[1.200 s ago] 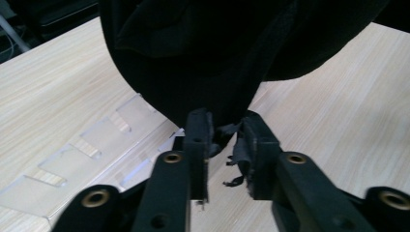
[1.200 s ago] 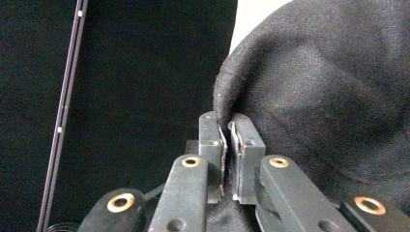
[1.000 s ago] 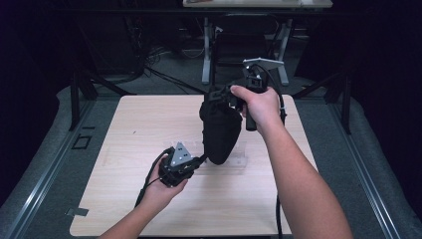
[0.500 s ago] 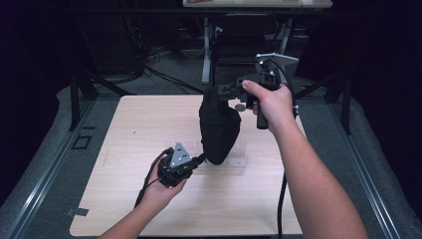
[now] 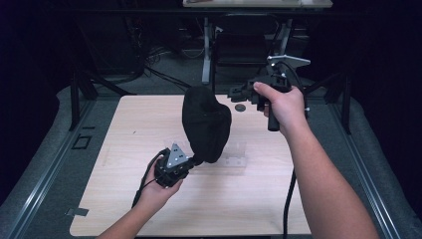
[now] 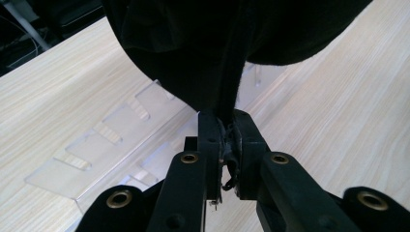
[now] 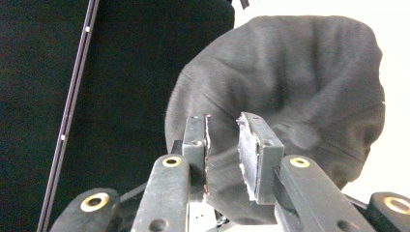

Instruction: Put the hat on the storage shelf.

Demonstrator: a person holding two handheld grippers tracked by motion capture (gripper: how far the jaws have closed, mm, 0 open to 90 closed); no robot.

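Note:
A black cloth cap [image 5: 206, 122] stands puffed up over a clear plastic stand [image 5: 239, 155] in the middle of the wooden table [image 5: 124, 129]. My left gripper [image 5: 196, 160] is shut on the cap's lower hem; in the left gripper view the fabric [image 6: 217, 48] is pinched between the closed jaws [image 6: 223, 121], with the clear stand [image 6: 96, 150] behind. My right gripper [image 5: 235, 93] hovers to the right of the cap's top, apart from it. Its jaws have just been opening, and they stand [image 7: 222, 121] open with nothing between them, facing the cap [image 7: 290, 87].
A small dark round thing [image 5: 240, 107] lies on the table near the far edge, under the right gripper. Grey floor with metal rails surrounds the table. Stands and cables crowd the dark space behind it.
The right gripper has let go of the cap's top and drawn away to the right, its jaws opening. The left gripper has kept still on the hem.

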